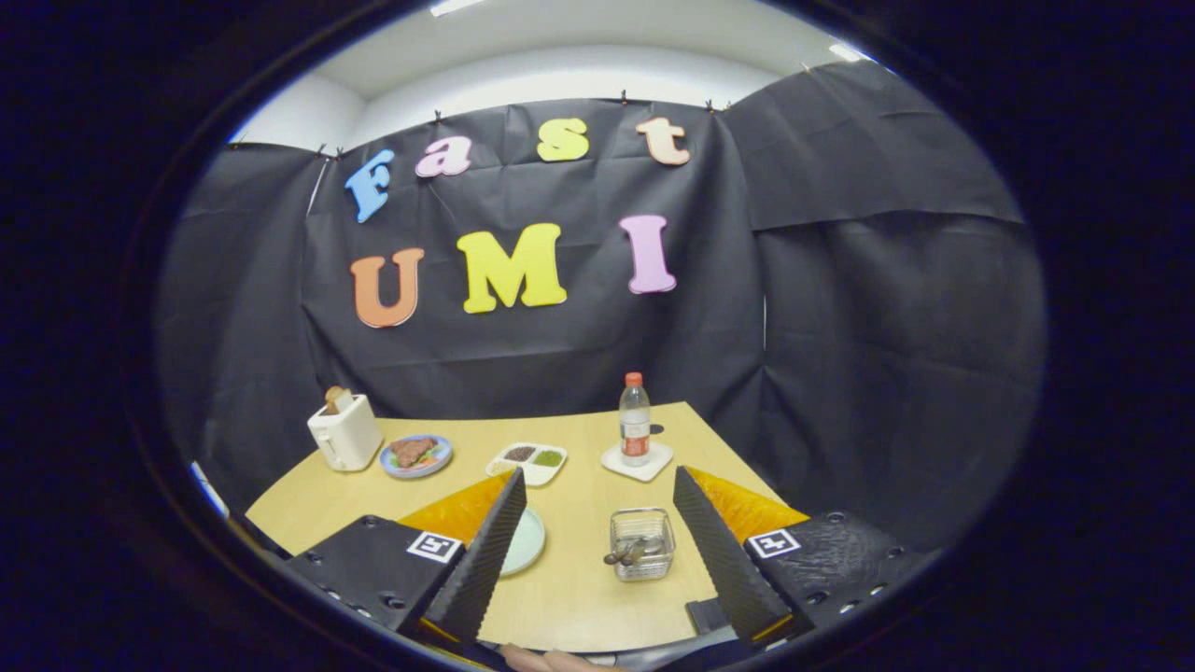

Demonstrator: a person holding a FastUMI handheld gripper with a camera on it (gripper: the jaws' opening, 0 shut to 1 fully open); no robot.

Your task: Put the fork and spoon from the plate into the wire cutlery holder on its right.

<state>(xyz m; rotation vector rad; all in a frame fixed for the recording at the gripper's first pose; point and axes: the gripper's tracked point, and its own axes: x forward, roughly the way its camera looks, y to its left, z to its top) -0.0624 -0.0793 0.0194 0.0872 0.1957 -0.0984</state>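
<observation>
Gripper (597, 509) spread wide, grasping nothing | holder (642, 543) between the fingers, nearer the right one, cutlery handles (627, 554) poking from it | plate (523, 541) partly behind left finger | beyond: bottle (635, 420), sauce tray (527, 461), food dish (416, 455), toaster (344, 431)

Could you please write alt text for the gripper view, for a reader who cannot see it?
The open gripper hovers above a wooden table, its fingers apart with nothing between them; ahead, between them, the wire cutlery holder holds utensil handles, the pale plate to its left. Beyond stand a toaster, a food plate, a divided dish and a water bottle.
</observation>
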